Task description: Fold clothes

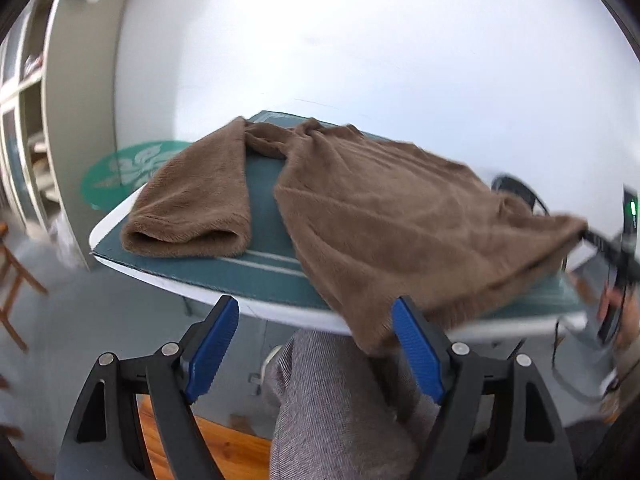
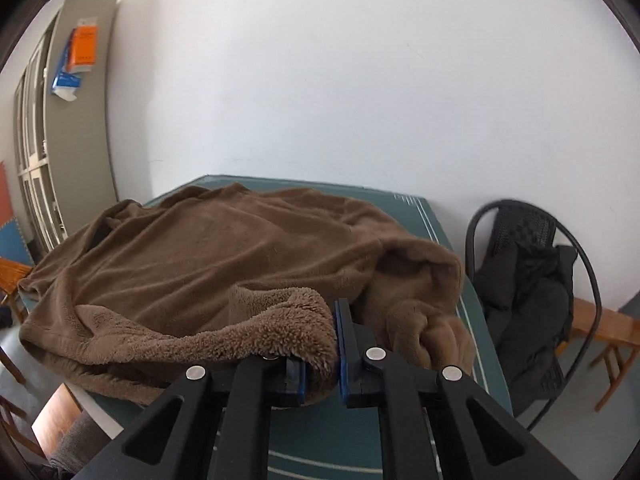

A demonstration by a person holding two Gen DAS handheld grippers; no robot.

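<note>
A brown fleece sweater (image 1: 384, 216) lies spread on a teal mat (image 1: 264, 200) on a white table. One sleeve (image 1: 192, 204) lies folded toward the front left. My left gripper (image 1: 316, 320) is open and empty just before the table's front edge, its right finger beside the overhanging hem corner. My right gripper (image 2: 334, 316) is shut on the sweater's fleecy hem (image 2: 280, 328) and lifts it slightly off the mat (image 2: 404, 216). In the left wrist view the right gripper (image 1: 600, 240) shows at the far right, holding the stretched corner.
A grey cabinet (image 1: 76, 128) stands at the left by the white wall. A black chair with dark clothing (image 2: 528, 280) stands right of the table. The person's grey trouser leg (image 1: 332, 400) is under the table's front edge. A wooden chair (image 1: 12, 276) stands at far left.
</note>
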